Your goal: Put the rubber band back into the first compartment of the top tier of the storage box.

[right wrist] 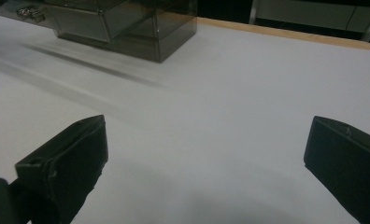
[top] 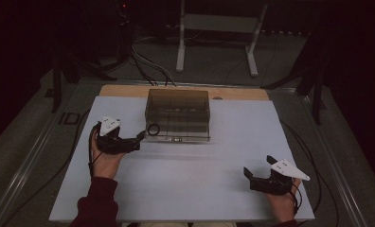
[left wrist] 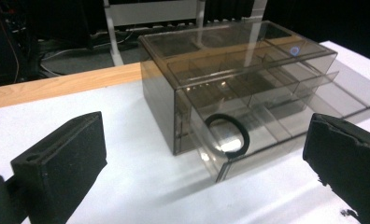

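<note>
**Smoky transparent plastic drawer box with a black ring in its drawer**

The smoky transparent plastic drawer box (top: 177, 113) is seen in the high view at the far middle of the pale grey surface (top: 200, 179), with its lowest drawer drawn a little toward the person. A black rubber ring (top: 153, 129) is seen in the left front corner of that drawer. The left gripper (top: 140, 137) is held just left of the box front, its jaws spread, with nothing between them and its tips close beside the drawer corner. The right gripper (top: 256, 169) is held at the near right of the surface, well apart from the box, with its jaws spread and nothing held.

In the left gripper view, the drawer box (left wrist: 239, 79) is shown ahead, with divided compartments visible through its walls. The black ring (left wrist: 228, 134) is seen leaning against the inside of the drawer front. The two black jaws are set wide apart at either side, clear of the box.

In the right gripper view, the box (right wrist: 127, 25) is shown far off at the upper left, and bare surface (right wrist: 230, 107) lies between the widely spread jaws.
</note>
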`<state>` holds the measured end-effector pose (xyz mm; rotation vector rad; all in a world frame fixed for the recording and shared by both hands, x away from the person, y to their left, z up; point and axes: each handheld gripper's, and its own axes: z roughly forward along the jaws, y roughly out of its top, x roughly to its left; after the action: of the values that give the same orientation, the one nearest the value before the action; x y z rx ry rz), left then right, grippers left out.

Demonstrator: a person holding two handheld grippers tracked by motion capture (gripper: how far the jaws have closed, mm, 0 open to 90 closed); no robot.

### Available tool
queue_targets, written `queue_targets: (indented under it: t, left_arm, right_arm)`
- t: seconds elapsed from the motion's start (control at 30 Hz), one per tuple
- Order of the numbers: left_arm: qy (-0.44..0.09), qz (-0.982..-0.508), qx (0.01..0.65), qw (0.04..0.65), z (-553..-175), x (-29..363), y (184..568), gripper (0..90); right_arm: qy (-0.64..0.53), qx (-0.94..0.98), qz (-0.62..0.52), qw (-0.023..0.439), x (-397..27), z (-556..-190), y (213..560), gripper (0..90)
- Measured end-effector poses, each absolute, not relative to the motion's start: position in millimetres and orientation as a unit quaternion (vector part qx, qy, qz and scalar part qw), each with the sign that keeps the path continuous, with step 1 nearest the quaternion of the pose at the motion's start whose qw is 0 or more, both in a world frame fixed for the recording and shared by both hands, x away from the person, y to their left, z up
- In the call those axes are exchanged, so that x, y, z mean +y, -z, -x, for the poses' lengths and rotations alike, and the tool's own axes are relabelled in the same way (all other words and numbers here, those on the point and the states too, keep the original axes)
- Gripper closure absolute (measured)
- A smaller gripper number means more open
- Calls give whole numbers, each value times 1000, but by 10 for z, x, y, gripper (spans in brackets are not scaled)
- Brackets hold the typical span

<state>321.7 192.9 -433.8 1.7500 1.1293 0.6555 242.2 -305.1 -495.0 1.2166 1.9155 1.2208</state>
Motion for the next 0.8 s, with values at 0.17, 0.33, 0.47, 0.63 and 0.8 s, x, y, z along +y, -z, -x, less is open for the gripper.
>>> queue_targets:
  t: [0.17, 0.33, 0.47, 0.63, 0.8]
  left_arm:
    - [-272, -715, 456, 454, -3106, 2041, 4365, 5]
    - [-272, -718, 455, 451, -3024, 2107, 4397, 5]
    - [-271, -722, 451, 449, -2985, 2128, 4414, 5]
    - [-265, -722, 452, 452, -2901, 2172, 4462, 5]
    - [-271, -721, 446, 456, -2825, 2196, 4517, 5]
  right_arm:
    - [-457, 713, -454, 277, -3053, -2421, 4949, 0]
    - [-457, 714, -452, 277, -3043, -2415, 4949, 0]
    - [-458, 714, -451, 277, -3039, -2415, 4949, 0]
    - [-458, 716, -450, 276, -3028, -2413, 4951, 0]
    - [-459, 716, -448, 276, -3024, -2410, 4950, 0]
